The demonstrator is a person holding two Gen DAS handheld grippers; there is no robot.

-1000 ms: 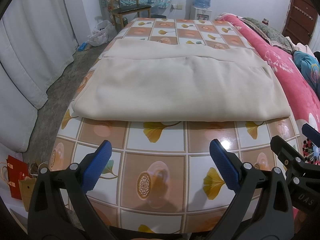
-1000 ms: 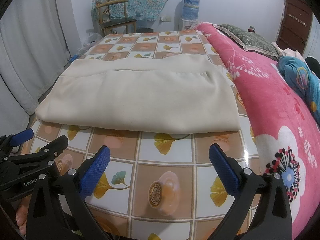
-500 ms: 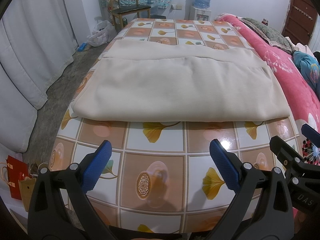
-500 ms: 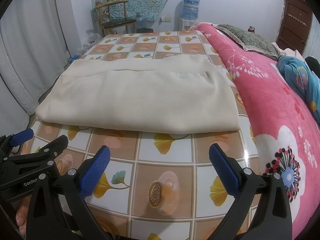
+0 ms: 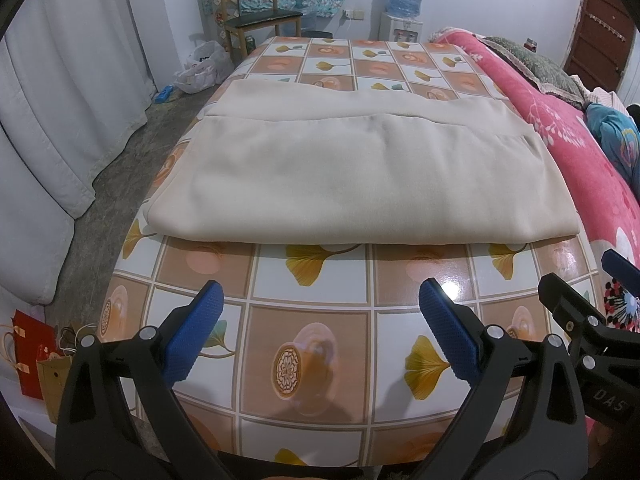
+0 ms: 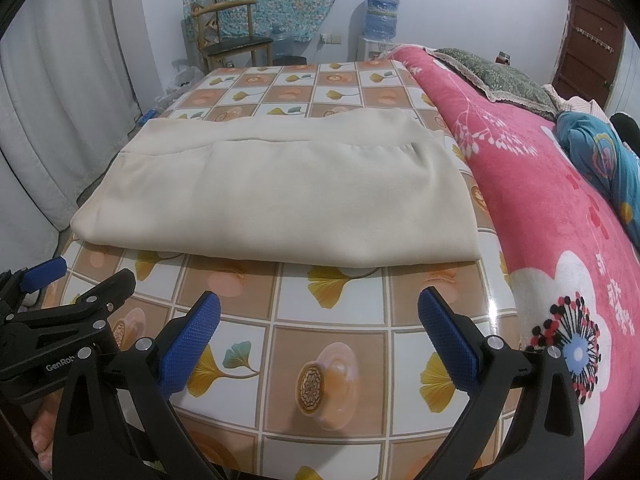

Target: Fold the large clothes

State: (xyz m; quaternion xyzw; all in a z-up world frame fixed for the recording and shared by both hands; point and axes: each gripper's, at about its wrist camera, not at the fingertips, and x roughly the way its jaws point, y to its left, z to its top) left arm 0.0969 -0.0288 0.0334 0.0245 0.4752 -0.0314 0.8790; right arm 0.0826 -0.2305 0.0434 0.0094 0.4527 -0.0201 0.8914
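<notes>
Fingers on my left gripper [image 5: 320,322] are spreading wide over the tiled-pattern tablecloth [image 5: 308,276], pinching nothing, and my right gripper [image 6: 319,326] is doing the same beside it, both hanging short of the cloth. Nothing is differing from a second ago: both tools are staying where they were, and the beige folded garment [image 5: 360,176] is lying flat across the middle of the table, its near folded edge just beyond my blue pads [image 5: 192,334], not touching them. In the right wrist view the garment [image 6: 280,196] is reaching close to the pink floral blanket [image 6: 540,208] on the right. I am seeing my right gripper's tip [image 5: 580,308] poking into the left view.
</notes>
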